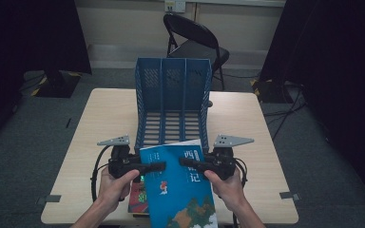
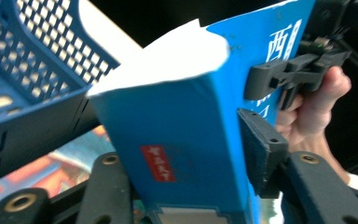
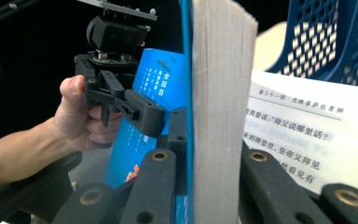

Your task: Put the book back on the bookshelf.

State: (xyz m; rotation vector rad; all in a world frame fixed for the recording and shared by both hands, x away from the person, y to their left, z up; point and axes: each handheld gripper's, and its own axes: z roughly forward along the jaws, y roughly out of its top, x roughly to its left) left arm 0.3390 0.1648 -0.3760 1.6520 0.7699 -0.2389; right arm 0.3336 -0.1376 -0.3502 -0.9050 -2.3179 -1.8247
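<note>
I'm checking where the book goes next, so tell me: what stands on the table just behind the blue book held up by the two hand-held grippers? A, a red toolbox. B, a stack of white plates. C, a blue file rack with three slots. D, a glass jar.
C: the high view shows a blue file rack with three open slots standing on the table right behind the blue book.

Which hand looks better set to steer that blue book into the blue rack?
Probably the right gripper: its jaws clamp the blue book's page block. The left gripper straddles the spine, grip unclear. The rack stands just ahead.
</note>
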